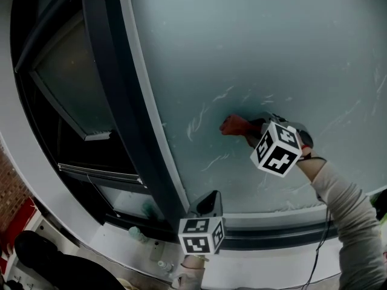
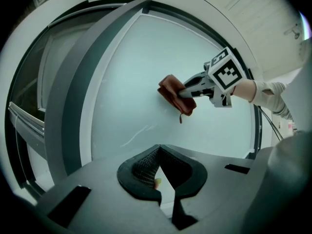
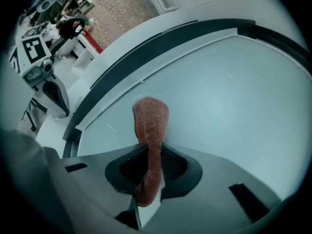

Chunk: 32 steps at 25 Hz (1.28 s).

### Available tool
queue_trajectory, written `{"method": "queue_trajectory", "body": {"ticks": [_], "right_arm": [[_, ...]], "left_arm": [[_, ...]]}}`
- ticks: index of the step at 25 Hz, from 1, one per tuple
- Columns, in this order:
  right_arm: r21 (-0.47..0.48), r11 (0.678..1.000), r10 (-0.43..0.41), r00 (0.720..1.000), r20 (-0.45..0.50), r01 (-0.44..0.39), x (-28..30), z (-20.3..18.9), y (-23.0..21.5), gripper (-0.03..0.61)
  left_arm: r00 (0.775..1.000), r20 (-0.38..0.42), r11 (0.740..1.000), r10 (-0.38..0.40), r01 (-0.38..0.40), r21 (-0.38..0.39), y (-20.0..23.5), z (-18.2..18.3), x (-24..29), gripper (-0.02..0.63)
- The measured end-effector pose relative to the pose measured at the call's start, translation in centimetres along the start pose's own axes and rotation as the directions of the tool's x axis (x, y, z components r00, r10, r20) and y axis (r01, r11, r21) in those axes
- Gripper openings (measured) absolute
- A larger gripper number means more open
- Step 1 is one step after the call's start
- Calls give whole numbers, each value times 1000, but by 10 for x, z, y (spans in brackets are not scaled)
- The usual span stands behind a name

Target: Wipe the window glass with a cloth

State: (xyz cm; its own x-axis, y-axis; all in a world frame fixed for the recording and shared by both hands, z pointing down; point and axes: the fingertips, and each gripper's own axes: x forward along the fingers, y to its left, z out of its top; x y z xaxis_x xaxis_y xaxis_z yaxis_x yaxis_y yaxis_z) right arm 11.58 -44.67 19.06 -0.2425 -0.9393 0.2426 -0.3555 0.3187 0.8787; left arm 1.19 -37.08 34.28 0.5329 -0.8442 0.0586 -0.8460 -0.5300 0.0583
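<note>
A large pale window pane (image 1: 272,53) fills the head view, with faint white streaks (image 1: 205,110) near its middle. My right gripper (image 1: 253,130) is shut on a red-brown cloth (image 1: 234,125) and holds it against the glass. In the right gripper view the cloth (image 3: 151,118) stands up from between the closed jaws of that gripper (image 3: 151,147), its top folded onto the pane. My left gripper (image 1: 208,203) hangs lower, near the pane's bottom edge, apart from the glass. Its jaws (image 2: 159,150) meet with nothing between them. From there I see the cloth (image 2: 173,94) and the right gripper (image 2: 191,87).
A dark window frame (image 1: 115,71) runs along the pane's left side, with a side sash (image 1: 72,89) beyond it. A pale sill (image 1: 278,231) lies under the glass, with a small bottle (image 1: 138,234) at its left. A brick wall (image 1: 12,192) shows at lower left.
</note>
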Motion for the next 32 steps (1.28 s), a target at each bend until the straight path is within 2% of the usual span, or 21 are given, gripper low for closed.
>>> {"method": "queue_trajectory", "body": {"ticks": [8, 18, 25, 32], "right_arm": [[36, 993, -112, 993, 32, 110, -25, 22, -73, 48], [37, 981, -194, 980, 44, 192, -44, 36, -113, 48], [43, 977, -211, 976, 55, 209, -55, 38, -115, 48], [85, 981, -180, 980, 90, 172, -63, 39, -81, 48]], "left_arm": [[1000, 3, 1000, -6, 6, -1, -1, 3, -1, 5], [1000, 15, 1000, -9, 9, 2, 1, 10, -2, 4], [1000, 19, 1000, -22, 22, 6, -3, 10, 1, 5], [999, 17, 999, -34, 33, 4, -9, 11, 0, 5]]}}
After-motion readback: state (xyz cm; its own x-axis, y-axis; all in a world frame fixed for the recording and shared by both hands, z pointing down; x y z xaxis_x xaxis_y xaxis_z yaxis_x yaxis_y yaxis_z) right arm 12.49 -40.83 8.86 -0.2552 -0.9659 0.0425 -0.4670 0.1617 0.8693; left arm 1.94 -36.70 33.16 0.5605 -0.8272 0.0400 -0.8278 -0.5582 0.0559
